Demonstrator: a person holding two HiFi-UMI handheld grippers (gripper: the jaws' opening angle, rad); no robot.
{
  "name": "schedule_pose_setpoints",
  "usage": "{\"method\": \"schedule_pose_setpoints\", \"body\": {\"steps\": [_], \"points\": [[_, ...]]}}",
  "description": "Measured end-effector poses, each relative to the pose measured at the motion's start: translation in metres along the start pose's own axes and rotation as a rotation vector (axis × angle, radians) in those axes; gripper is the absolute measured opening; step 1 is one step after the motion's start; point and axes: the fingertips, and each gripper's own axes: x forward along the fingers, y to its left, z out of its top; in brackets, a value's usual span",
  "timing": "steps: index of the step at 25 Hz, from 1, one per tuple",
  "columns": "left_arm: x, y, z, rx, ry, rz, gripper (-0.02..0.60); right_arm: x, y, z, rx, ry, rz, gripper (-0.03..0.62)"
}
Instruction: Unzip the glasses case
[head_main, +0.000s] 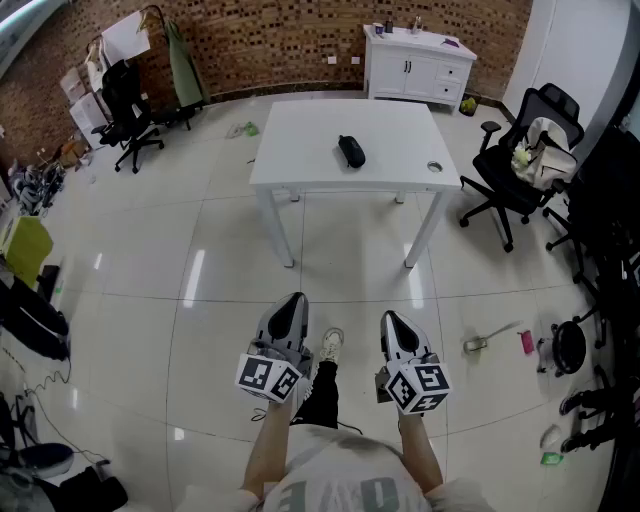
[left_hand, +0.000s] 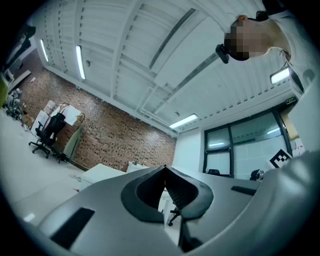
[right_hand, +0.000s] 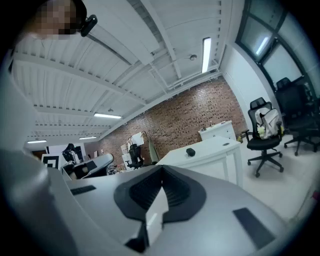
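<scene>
— Where is the glasses case (head_main: 351, 151)?
— Squarely at 12 o'clock, dark, lying near the middle of the white desk (head_main: 300, 160), well clear of every edge. The right gripper view catches it too; the left gripper view gets only a desk corner.
— And the grippers?
— Left gripper (head_main: 293, 303) and right gripper (head_main: 390, 318) held low, both sets of jaws pressed together, empty. Open tile floor (head_main: 200, 270) runs to the desk; a black office chair (head_main: 515, 180) crowds its 3 o'clock side.
</scene>
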Motion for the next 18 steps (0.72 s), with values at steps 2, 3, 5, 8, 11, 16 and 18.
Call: {"method": "schedule_pose_setpoints", "body": {"steps": [2,3,5,8,11,16,18], "points": [[0.049,0.041,-0.007,0.004,0.008,-0.006,0.003,0.060,-0.016,0.009,0.004,-0.013,-0.006,-0.002],[0.076,0.061,-0.009,0.005,0.012,-0.012,0.003,0.091,-0.024,0.016,0.004,-0.019,-0.011,-0.002],[0.134,0.098,-0.007,0.003,0.017,-0.030,0.003,0.155,-0.040,0.035,-0.011,-0.023,-0.022,-0.002],[0.215,0.145,0.007,0.012,0.024,-0.072,0.003,0.245,-0.058,0.068,-0.035,-0.024,-0.041,-0.002],[0.278,0.182,0.013,0.015,0.033,-0.102,0.003,0.312,-0.075,0.091,-0.028,-0.032,-0.061,-0.002],[0.355,0.223,-0.010,-0.021,0.076,-0.097,0.003,0.389,-0.114,0.105,-0.039,-0.001,-0.080,-0.002],[0.380,0.234,-0.023,-0.037,0.091,-0.089,0.003,0.415,-0.132,0.107,-0.035,0.015,-0.086,-0.002]]}}
